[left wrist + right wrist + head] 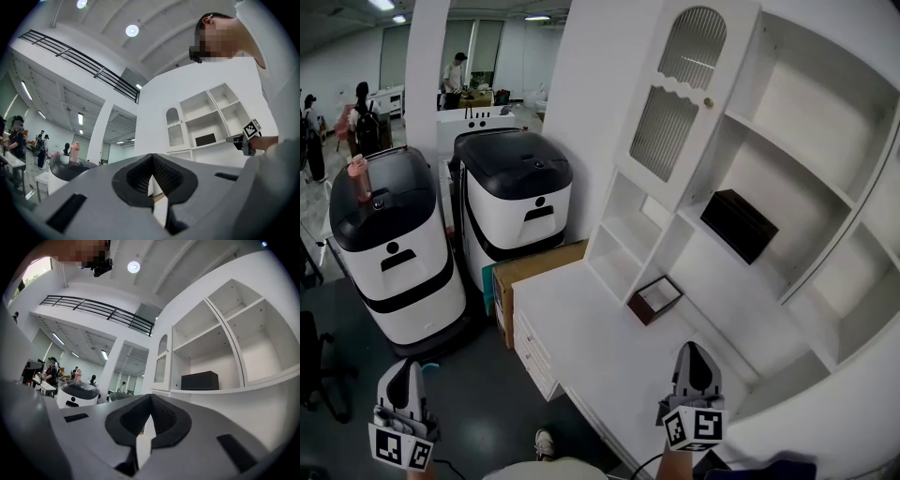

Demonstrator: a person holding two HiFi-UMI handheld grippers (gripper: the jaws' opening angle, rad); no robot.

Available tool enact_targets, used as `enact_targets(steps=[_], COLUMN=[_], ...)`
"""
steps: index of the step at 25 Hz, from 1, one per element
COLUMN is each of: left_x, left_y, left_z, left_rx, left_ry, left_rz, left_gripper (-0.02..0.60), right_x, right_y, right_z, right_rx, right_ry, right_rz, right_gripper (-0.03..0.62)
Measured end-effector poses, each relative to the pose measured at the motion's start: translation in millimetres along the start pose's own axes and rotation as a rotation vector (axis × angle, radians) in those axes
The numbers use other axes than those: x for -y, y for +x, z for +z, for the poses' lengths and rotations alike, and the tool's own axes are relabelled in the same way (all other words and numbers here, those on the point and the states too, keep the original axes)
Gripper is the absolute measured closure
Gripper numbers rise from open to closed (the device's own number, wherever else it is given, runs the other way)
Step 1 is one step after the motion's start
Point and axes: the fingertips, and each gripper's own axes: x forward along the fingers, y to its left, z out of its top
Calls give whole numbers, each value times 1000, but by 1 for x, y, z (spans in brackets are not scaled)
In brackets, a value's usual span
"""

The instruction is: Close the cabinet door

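cabinet door stands open, well beyond right claw.

**What We Could Not Make Out**

We saw the shelf unit run off the head view's right and top edges. The hands holding the left gripper and the right gripper lay mostly past the bottom edge. The people in the far room were too small to tell apart. We could not see inside the dark box.
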Motion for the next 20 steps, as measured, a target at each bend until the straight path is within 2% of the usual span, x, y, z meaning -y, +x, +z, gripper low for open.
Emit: enact_targets(steps=[3,10,20], left_x=[7,24,33], left_y=[6,20,22], left_z=[-2,2,-2], left_rx=[5,30,22], left_ry=[0,2,-4], left_rz=[-18,-58,-73], left_gripper=[580,580,580], right_x=[8,7,6], right_y=[-9,-12,-17], right_z=[-3,3,-1], right_rx=[-3,13,9], right_ry=[22,14,5], right_rz=[-32,-22,-14], right_gripper=[597,597,597])
